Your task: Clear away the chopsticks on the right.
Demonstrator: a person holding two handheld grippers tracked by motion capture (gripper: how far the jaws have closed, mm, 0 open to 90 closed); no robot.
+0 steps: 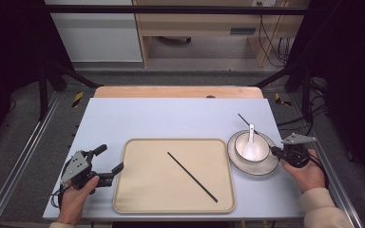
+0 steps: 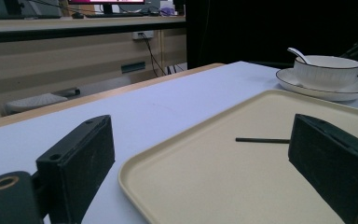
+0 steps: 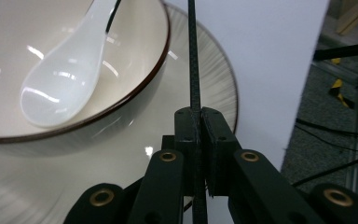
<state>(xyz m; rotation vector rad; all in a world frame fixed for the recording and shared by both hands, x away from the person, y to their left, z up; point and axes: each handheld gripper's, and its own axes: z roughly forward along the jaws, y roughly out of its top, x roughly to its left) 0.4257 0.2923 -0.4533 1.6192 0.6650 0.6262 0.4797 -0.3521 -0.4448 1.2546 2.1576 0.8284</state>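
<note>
The right gripper (image 3: 199, 122) had its jaws closed on a thin black chopstick (image 3: 193, 56) above the plate (image 1: 267, 167), beside the bowl (image 1: 252, 147). Probably it should travel level toward the tray (image 1: 138, 199), where the other chopstick (image 1: 192, 176) lay. The left gripper (image 1: 108, 161) waited wide apart, empty.

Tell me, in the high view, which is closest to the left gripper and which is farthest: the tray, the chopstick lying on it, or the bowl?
1. Beige rectangular plastic tray, right beside the left gripper.
2. Thin black chopstick, lying slantwise mid-tray.
3. White ribbed ceramic bowl, far across on its plate.
</note>
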